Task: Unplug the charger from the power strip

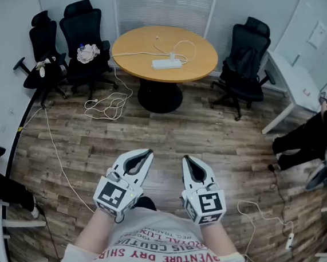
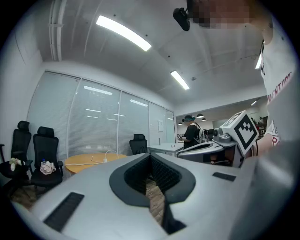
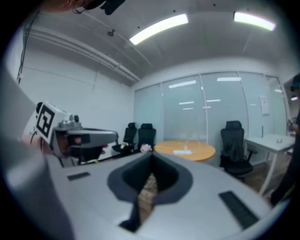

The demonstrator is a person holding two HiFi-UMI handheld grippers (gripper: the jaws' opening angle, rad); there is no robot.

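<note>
The left gripper (image 1: 149,152) and the right gripper (image 1: 185,157) are held side by side, close in front of the person's shirt (image 1: 161,248), above the wooden floor (image 1: 169,131) and well apart from the round table (image 1: 131,52). In each gripper's own view the jaws are seen brought together at the tips, and only floor shows through the hollow between the dark pads. The right gripper's marker cube is seen at the right of the left gripper view, and the left gripper's cube at the left of the right gripper view. The white power strip (image 1: 165,64) is laid near the middle of the table, slightly toward its near edge. The charger (image 1: 172,56) is seen as a small white block at the strip's right end, apparently plugged in, though it is too small for the seating to be made out. A thin white cable (image 1: 186,43) is looped from it toward the far edge. Two black office chairs (image 1: 82,22) are placed left of the table and another black chair (image 1: 247,52) right of it. A coil of white cord (image 1: 107,105) is left on the floor near the table's base.
</note>
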